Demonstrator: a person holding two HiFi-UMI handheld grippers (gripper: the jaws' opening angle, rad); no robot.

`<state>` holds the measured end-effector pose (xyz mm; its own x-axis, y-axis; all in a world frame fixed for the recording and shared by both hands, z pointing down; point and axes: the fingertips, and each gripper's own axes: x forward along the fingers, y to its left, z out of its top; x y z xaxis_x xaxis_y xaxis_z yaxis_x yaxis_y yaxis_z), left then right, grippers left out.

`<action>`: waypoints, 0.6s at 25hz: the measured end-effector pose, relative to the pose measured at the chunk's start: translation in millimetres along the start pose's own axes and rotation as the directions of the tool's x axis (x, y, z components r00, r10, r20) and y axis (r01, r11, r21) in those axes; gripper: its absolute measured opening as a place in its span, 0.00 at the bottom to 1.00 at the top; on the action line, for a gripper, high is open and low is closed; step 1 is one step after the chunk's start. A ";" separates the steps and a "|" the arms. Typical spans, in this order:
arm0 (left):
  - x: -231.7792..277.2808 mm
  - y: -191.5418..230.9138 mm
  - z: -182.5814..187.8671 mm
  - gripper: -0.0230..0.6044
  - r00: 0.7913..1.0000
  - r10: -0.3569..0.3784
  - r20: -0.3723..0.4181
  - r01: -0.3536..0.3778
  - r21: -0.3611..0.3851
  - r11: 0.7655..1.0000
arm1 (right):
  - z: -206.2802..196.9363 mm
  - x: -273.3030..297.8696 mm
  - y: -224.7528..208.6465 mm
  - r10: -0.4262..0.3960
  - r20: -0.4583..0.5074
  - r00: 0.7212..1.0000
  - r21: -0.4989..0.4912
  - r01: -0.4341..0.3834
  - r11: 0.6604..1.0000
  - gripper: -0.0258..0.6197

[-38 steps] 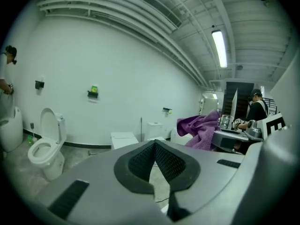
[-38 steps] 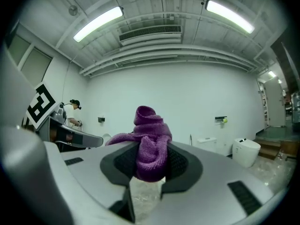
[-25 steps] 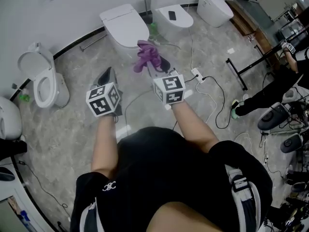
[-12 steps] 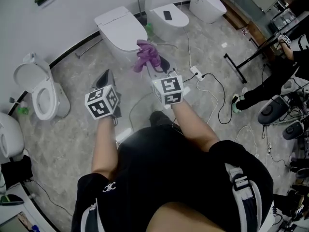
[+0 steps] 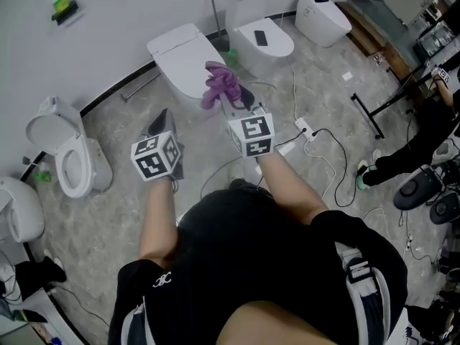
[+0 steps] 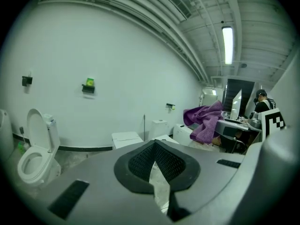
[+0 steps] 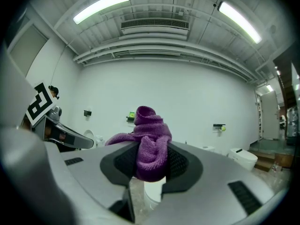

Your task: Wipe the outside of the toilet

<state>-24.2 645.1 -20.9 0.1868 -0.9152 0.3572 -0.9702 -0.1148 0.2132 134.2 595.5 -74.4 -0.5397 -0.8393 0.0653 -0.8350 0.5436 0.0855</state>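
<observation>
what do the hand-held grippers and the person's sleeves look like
The left hand-held gripper and right hand-held gripper each have grey bodies, black textured pads and a white cube with black square markers. The person wears a black short-sleeved top with a small white logo.

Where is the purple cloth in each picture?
Head view: the purple cloth is above the middle, at the tips of the right gripper, in front of the closed white toilet.
Left gripper view: it is right of the middle.
Right gripper view: it is dead centre, pinched between the jaws.
Shared landmark: the green thing on the wall, also at and.
</observation>
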 end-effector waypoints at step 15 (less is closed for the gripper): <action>189.4 -40.8 82.1 0.05 0.997 0.060 0.050 -0.060 0.000 0.998 | -11.7 136.2 -157.0 0.075 0.014 0.997 -0.006 -0.075 0.997 0.23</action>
<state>38.1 444.7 -36.6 0.1205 -0.9385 0.3236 -0.9797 -0.0598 0.1914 193.0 396.0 -67.3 -0.6023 -0.7962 0.0572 -0.7916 0.6050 0.0862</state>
